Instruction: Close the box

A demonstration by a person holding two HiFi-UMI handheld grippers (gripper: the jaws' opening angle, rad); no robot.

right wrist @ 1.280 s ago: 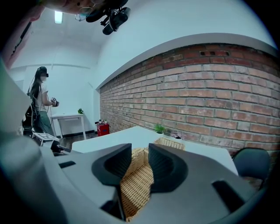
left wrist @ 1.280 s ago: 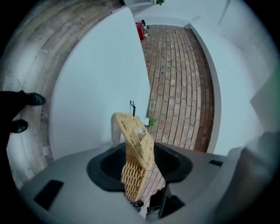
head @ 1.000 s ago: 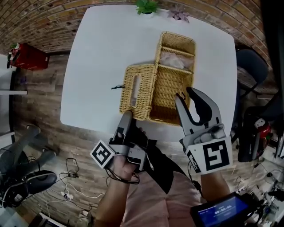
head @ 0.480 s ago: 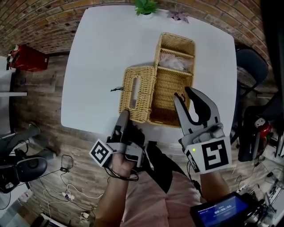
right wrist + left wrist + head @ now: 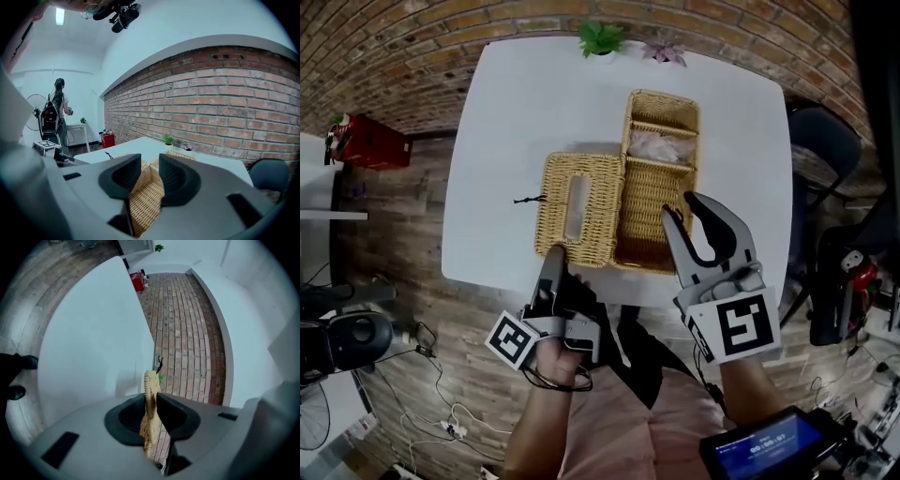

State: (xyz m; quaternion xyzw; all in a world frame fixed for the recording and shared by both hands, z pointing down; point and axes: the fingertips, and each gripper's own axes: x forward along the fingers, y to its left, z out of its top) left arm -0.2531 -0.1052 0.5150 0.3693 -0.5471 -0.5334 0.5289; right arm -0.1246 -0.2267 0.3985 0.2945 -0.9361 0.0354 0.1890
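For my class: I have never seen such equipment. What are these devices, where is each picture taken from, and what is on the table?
A person holds a two-jaw gripper in each hand. One camera sits on the person's head; one rides on each gripper, looking along its jaws. On the white table lies an open wicker box, its lid folded flat. The left gripper is closing its jaws on the lid's edge. The right gripper has a box wall between its jaws; grip unclear.
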